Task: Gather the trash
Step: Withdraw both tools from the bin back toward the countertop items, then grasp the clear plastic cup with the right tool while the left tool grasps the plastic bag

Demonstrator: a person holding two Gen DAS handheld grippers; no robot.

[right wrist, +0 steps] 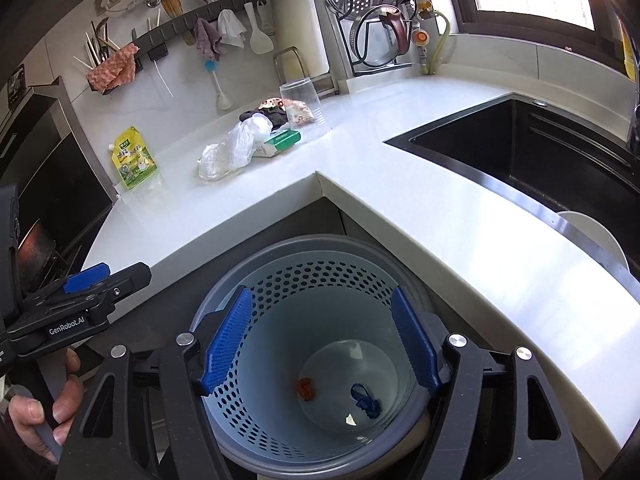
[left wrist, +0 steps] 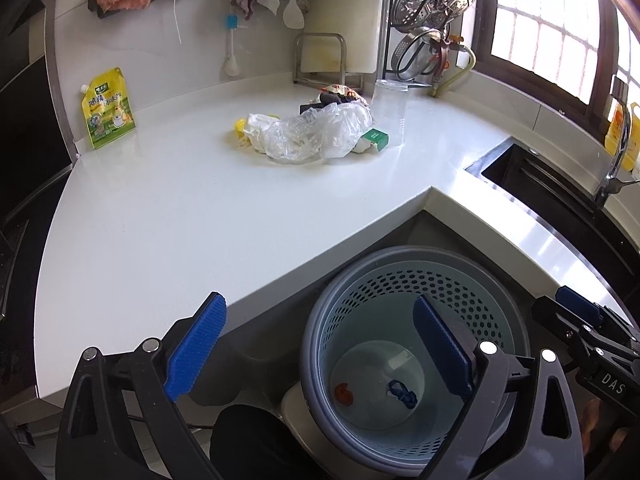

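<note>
At upper centre of the white table [left wrist: 160, 208], the crumpled clear plastic bag [left wrist: 316, 132] is lying light and slippery, best pinched at a fold, while both claws, left claw [left wrist: 320, 348] and right claw [right wrist: 320, 340], are hovering wide and empty over the perforated grey-blue bin [right wrist: 320, 280].

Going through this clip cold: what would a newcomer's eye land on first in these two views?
Probably the perforated blue-grey bin in the inner corner below the white countertop, nearly bare but for a small orange scrap and a blue one at its bottom. Next, the trash pile toward the counter's back: a crumpled clear plastic bag, a green-and-white box, a clear cup. Both tongs, left and right, are open and hold nothing.
</note>
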